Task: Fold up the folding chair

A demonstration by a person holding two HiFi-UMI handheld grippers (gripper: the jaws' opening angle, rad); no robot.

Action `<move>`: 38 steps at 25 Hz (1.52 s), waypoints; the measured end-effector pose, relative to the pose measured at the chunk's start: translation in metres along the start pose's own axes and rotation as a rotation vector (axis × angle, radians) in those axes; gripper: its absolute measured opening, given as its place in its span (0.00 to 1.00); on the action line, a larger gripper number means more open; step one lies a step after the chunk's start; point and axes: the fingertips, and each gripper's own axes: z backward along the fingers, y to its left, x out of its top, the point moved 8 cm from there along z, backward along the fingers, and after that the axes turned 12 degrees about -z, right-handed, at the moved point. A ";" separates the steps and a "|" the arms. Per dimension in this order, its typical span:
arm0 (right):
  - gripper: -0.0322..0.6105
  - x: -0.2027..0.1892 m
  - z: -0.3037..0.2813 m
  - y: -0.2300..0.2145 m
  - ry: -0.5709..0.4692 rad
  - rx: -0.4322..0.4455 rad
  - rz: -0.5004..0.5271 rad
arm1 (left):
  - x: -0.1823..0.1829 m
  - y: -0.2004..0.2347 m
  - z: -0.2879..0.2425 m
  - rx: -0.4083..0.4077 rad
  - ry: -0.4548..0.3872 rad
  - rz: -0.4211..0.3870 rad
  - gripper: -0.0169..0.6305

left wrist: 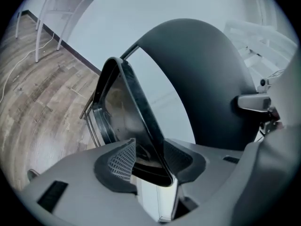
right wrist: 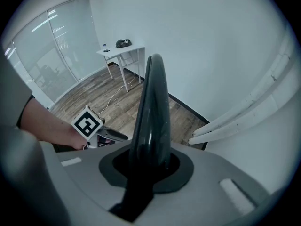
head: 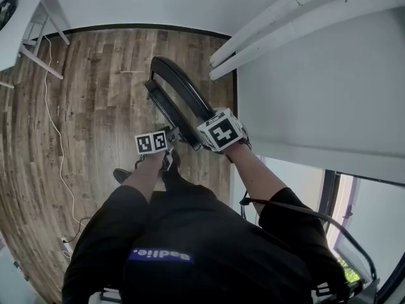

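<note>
The black folding chair (head: 180, 90) stands nearly flat on the wood floor beside a white wall. My right gripper (head: 214, 138) comes down on its top edge. In the right gripper view the jaws (right wrist: 148, 166) are shut on the black backrest (right wrist: 153, 102), which fills the gap between the pads. My left gripper (head: 169, 143) is lower, at the chair's left side. In the left gripper view its jaws (left wrist: 149, 161) stand open around the near edge of the seat (left wrist: 124, 112), with a slit showing beside the left pad (left wrist: 120, 161). The rounded backrest (left wrist: 202, 79) rises behind.
White pipes or boards (head: 285, 24) lean along the wall just right of the chair. A white table (head: 25, 18) stands at the far left, and a white cable (head: 54, 125) trails over the floor. A glass partition (right wrist: 51, 46) closes the room's far side.
</note>
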 end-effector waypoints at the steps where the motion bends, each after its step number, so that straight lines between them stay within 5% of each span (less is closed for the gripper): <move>1: 0.15 0.000 0.000 -0.001 0.000 0.002 -0.003 | -0.002 0.002 0.010 0.001 -0.002 -0.003 0.29; 9: 0.15 -0.001 0.006 -0.003 -0.004 0.000 0.007 | 0.004 -0.006 0.086 0.005 -0.039 -0.071 0.29; 16: 0.15 -0.004 0.000 -0.003 -0.018 0.011 0.021 | 0.025 -0.041 0.173 0.010 -0.148 -0.236 0.28; 25: 0.15 -0.004 0.013 0.008 -0.004 0.006 0.038 | 0.057 -0.089 0.288 0.122 -0.346 -0.501 0.12; 38: 0.16 -0.002 0.018 0.008 -0.023 -0.013 0.082 | 0.105 -0.171 0.327 0.077 -0.489 -0.775 0.03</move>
